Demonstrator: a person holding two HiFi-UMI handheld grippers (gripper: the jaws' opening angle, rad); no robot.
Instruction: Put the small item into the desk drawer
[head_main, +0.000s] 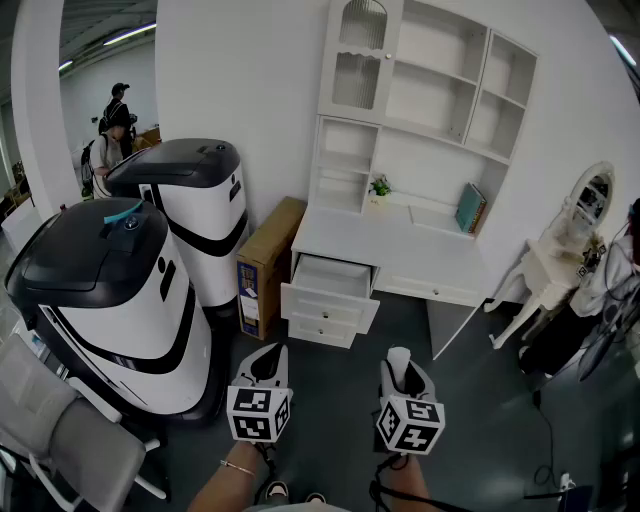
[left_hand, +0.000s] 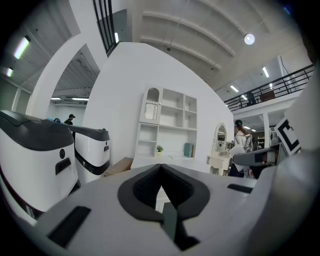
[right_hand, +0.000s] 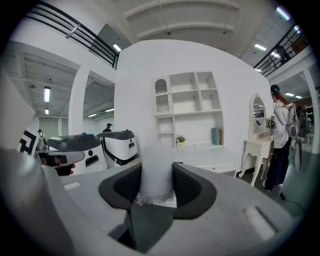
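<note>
The white desk (head_main: 400, 245) with a hutch stands against the wall ahead of me. Its top left drawer (head_main: 335, 277) is pulled open and looks empty. Both grippers hang low in the head view, well short of the desk. My right gripper (head_main: 400, 362) (right_hand: 156, 187) is shut on a small white item (right_hand: 156, 172) that stands upright between its dark pads. The item's top (head_main: 398, 355) pokes out of the jaws. My left gripper (head_main: 265, 362) (left_hand: 161, 192) is shut, with nothing in it.
Two large white-and-black machines (head_main: 120, 290) (head_main: 195, 200) stand to the left, with a cardboard box (head_main: 268, 260) leaning by the desk. A grey chair (head_main: 50, 420) is near left. A white vanity table (head_main: 560, 265) and a person (head_main: 620, 280) are on the right.
</note>
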